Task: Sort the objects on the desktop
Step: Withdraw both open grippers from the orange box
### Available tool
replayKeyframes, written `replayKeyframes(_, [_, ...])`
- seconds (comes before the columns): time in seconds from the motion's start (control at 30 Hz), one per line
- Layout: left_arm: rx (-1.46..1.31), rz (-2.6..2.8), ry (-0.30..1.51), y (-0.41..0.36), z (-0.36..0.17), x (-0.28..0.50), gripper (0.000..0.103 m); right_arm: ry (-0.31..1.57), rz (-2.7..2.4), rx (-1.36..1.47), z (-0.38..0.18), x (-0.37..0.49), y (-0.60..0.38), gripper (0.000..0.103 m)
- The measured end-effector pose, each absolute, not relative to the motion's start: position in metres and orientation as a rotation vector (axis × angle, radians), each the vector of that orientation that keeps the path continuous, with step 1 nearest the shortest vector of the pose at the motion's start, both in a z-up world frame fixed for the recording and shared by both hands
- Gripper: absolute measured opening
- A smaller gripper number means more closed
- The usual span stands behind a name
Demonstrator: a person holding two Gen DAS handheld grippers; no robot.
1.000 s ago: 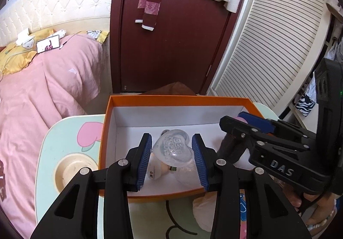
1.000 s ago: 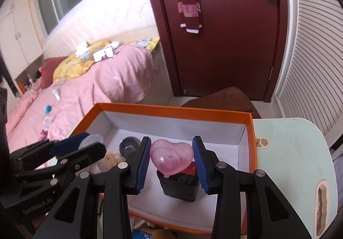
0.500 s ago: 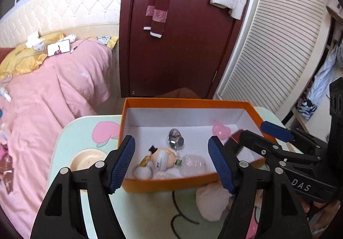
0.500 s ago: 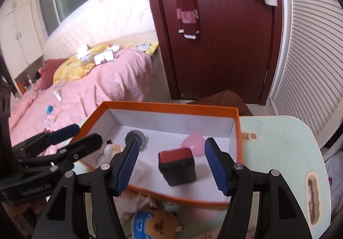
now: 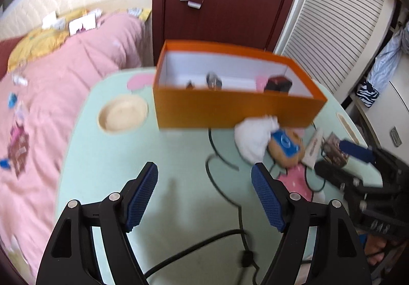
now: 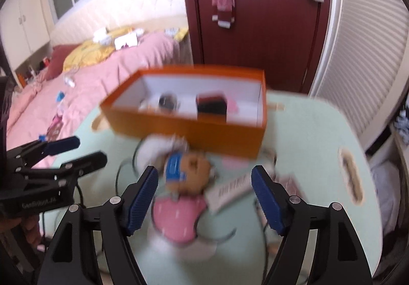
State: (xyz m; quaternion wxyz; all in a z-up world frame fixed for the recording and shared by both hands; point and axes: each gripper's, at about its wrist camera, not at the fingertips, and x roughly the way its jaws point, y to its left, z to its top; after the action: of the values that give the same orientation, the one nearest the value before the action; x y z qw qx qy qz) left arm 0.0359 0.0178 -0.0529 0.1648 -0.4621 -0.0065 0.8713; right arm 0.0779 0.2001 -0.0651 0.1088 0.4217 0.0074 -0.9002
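Bedroom scene: a pale green desk [image 5: 158, 157] printed with a cartoon figure stands beside a bed under a pink duvet [image 5: 64, 85], with a dark red door [image 6: 255, 16] and white slatted panels at the far side. At the far edge of the desk sits an orange cardboard box [image 5: 230, 108] with a white inside. A second ago each set of tongs was down in that box pinching a heart-shaped piece, a clear one in the left and a pink one in the right. Now both have let go and pulled back toward the near side. The left tongs [image 5: 204, 197] hover over bare desk, jaws opening with nothing between them; the right tongs [image 6: 204, 198] are likewise opening and empty, poised above the loose clutter. That suggests two items are now sorted and the next pick is about to begin. Inside the box a black cube with a red top [image 6: 211, 105] stands toward the right, a pink heart [image 5: 260, 80] just left of it, a small round metallic item [image 6: 167, 102] near the middle, and other pieces too blurred to name. Still unsorted on the desk, just in front of the box, lie a white soft bundle [image 5: 253, 137], a brown plush toy with a blue patch [image 6: 186, 170], and a white printed strip [image 6: 227, 191] to its right. A shallow round cup recess [image 5: 122, 114] is set into the desk left of the box.
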Motion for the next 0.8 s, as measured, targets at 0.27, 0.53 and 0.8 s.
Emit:
replayKeyframes(0.27, [-1.412, 2.48, 0.081, 0.033, -0.079, 0.044, 0.084, 0.014, -2.612, 1.39, -0.086, 0.09, 0.209, 0.076])
replayKeyframes(0.53, [-1.358, 2.502, 0.173, 0.052, -0.084, 0.054, 0.103, 0.073, -2.676, 1.487, -0.107, 0.087, 0.219, 0.094])
replayKeyframes(0.8, [-1.34, 2.506, 0.168, 0.053, -0.091, 0.058, 0.103, 0.062, -2.689, 1.469, -0.11, 0.087, 0.226, 0.102])
